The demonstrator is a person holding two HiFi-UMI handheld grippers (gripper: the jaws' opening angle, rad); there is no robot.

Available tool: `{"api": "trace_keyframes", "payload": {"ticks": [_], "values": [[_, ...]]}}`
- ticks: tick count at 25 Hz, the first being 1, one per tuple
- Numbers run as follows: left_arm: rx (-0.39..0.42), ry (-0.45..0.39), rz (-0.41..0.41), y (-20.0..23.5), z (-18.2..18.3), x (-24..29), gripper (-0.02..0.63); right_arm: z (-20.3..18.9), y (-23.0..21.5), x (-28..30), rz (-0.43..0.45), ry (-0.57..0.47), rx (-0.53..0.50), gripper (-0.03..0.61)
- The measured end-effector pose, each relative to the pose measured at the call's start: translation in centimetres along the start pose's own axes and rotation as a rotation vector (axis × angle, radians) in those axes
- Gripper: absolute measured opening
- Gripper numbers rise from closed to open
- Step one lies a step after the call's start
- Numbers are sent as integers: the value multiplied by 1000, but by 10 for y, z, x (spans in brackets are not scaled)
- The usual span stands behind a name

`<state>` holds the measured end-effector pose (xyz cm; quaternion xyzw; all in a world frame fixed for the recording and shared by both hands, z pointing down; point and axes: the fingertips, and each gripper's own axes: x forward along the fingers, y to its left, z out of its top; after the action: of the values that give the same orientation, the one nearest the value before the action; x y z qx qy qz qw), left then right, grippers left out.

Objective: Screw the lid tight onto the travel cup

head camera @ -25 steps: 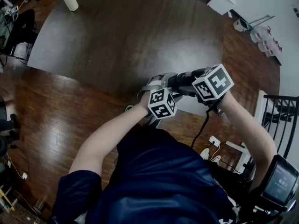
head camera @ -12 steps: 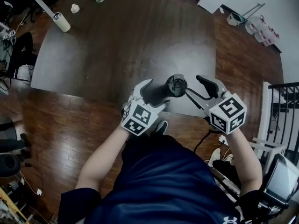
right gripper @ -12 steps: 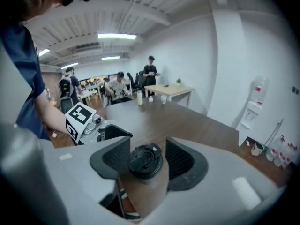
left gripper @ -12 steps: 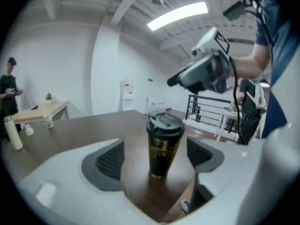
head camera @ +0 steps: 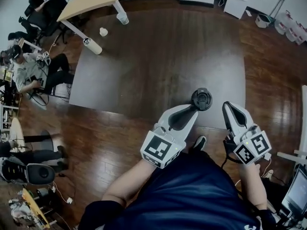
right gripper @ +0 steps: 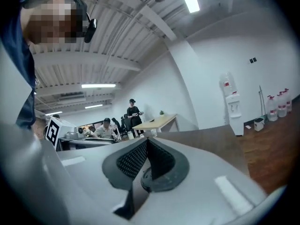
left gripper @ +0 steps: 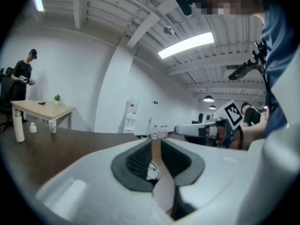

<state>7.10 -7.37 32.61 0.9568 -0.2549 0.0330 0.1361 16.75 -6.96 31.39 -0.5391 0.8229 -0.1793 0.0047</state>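
The travel cup [head camera: 200, 106] stands at the desk's [head camera: 144, 56] near edge, toward its right corner. The lid [head camera: 202, 97] looks seated, though I can't judge how tight it is. My left tool [head camera: 186, 113], just beside the cup, has just been closing on nothing and a slit remains. My right tool [head camera: 231, 110] is clenched and empty, clear of the cup.

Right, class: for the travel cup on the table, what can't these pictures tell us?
Travel cup: the head view looks down on its dark top, which hides the body and whether the lid is tight.
Both gripper views: the cup falls outside them.
Small white item by the far bottle: too small to name.
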Motion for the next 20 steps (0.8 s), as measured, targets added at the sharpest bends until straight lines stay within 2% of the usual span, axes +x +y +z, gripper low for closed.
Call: {"api": "trace_keyframes", "payload": {"ticks": [2,3,12,17,20], "values": [[2,-3,-11,-7,0,0,13,-10,9,-3,34,-44,2,11],[0,-3,-14,-10,0,1,6,-13,12,-5,43,-56,-4,11],[23,-27,-27,-34,6,6,6,12,23,-18,25,-132,-138,11],[35,-38,-6,-36,4,7,6,17,25,-18,36,-129,-164,11],[14,-29,-10,-41,2,12,6,17,23,-21,32,-114,-183,11]]}}
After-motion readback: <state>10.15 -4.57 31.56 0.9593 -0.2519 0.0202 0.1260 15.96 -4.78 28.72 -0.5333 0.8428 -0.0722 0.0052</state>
